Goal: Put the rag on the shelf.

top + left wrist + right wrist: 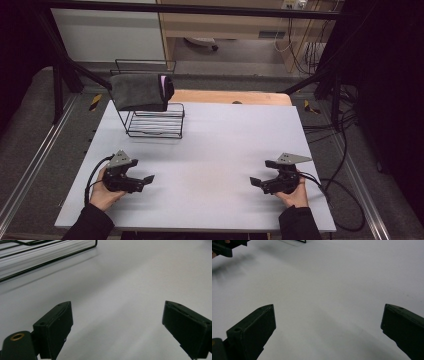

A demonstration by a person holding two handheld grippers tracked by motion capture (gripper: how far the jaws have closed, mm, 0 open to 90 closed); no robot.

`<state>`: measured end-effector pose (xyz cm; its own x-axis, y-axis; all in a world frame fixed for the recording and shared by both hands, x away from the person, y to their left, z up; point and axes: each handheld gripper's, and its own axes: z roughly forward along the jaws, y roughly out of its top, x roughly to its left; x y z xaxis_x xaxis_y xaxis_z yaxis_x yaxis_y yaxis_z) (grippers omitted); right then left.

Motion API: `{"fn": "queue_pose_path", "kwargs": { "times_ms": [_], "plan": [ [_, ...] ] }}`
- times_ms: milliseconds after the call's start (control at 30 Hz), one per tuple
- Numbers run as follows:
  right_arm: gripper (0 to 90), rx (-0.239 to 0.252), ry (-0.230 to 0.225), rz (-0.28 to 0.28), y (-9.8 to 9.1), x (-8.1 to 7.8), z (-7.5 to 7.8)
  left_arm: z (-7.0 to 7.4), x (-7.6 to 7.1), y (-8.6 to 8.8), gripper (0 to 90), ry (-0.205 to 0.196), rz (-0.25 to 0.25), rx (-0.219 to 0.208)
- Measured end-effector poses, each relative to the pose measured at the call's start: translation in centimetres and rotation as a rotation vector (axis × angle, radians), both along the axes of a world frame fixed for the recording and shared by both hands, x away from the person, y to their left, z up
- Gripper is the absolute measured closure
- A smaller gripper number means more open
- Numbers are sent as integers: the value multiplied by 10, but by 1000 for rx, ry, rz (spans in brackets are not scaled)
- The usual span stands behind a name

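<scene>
The left tongs [141, 179] and right tongs [261, 173] hover low over the near part of the white desk [215, 145], both with jaws spread wide and nothing between them. Far left on the desk stands a black wire rack [154, 120] with a dark grey towel [137, 92] draped over its top rail, well apart from both. Bare desk lies between.
</scene>
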<state>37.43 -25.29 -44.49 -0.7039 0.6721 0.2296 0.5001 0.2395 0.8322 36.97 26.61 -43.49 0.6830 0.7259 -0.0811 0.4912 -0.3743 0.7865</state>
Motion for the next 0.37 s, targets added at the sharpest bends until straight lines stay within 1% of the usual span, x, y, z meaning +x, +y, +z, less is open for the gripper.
{"fn": "queue_pose_path", "kwargs": {
  "times_ms": [100,167,233,267,367],
  "plan": [
    [6,-14,0,-18,-6,-2,-2,-3,-1,1,95,12,-1,6],
    [6,-13,9,-28,-9,-3,-4,-5,-1,1,90,21,-4,19],
    [6,-21,7,-31,-11,-2,-5,-7,-1,0,88,29,-5,27],
    [6,-24,12,-35,-11,-2,-6,-7,-2,0,86,26,-4,35],
    [6,-31,15,-32,-10,-3,-7,-7,-2,0,86,25,-9,32]
  ]
}}
